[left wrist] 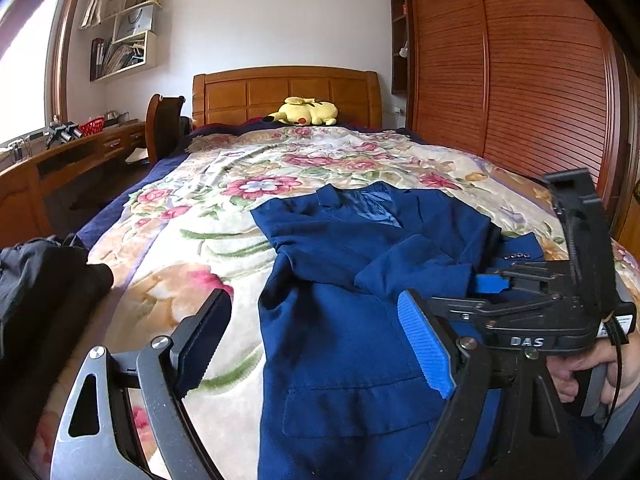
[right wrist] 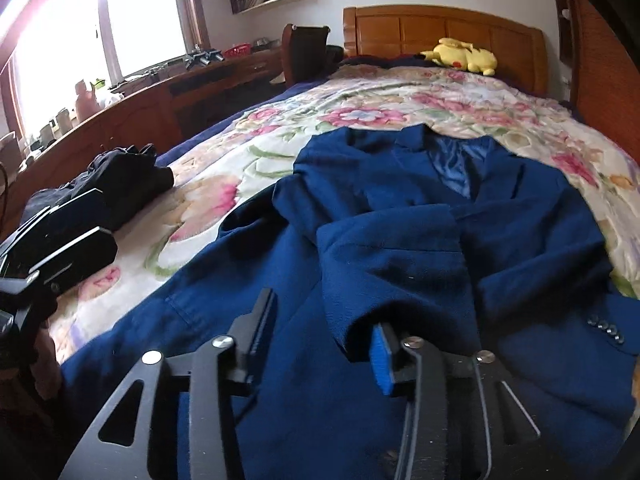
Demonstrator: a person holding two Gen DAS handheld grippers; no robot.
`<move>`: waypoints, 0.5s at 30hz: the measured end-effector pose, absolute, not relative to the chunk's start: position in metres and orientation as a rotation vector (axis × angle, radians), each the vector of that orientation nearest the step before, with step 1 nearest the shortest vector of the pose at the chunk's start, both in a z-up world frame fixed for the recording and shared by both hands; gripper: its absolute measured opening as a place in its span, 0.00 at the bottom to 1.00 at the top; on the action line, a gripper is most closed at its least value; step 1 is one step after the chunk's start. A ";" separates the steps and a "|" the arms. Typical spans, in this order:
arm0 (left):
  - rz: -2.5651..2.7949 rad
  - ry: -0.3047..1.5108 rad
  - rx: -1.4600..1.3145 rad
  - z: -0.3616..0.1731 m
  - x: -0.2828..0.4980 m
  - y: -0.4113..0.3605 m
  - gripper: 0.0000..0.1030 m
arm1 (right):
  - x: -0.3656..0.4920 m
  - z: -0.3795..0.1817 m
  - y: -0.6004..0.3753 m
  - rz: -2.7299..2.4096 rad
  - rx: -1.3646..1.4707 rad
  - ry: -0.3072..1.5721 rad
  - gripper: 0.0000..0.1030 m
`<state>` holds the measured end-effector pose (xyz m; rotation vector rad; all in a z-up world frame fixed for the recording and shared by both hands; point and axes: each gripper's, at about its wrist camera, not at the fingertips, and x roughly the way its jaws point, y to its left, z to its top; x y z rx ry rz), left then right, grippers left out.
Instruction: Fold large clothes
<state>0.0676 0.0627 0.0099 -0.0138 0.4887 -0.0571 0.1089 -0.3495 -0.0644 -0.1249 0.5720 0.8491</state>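
A blue suit jacket (left wrist: 352, 280) is laid front-up on the floral bedspread (left wrist: 224, 216), one sleeve folded across the chest. The left gripper (left wrist: 316, 344) is held above the jacket's lower part, jaws apart, nothing between them. The right gripper (left wrist: 492, 282) is seen at the jacket's right edge; its jaw state cannot be determined. A dark garment (left wrist: 44, 280) is noted at left.

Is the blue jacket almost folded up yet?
Not yet. Done: the blue jacket lies flat on the flowery blanket, one sleeve folded across its chest. In hand: nothing; the left gripper and right gripper hover over it, jaws open. Left: folding the body smaller.
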 end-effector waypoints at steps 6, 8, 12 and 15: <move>-0.113 0.514 -0.018 0.006 0.056 0.044 0.83 | 0.106 -0.062 -0.385 0.865 -0.138 0.577 0.52; -0.122 0.512 0.008 0.006 0.051 0.033 0.83 | 0.104 -0.061 -0.397 0.850 -0.143 0.562 0.52; -0.154 0.531 0.005 0.007 0.051 0.016 0.83 | 0.104 -0.063 -0.416 0.780 -0.171 0.540 0.52; -0.162 0.544 0.026 0.009 0.059 0.000 0.83 | 0.107 -0.066 -0.427 0.718 -0.182 0.533 0.52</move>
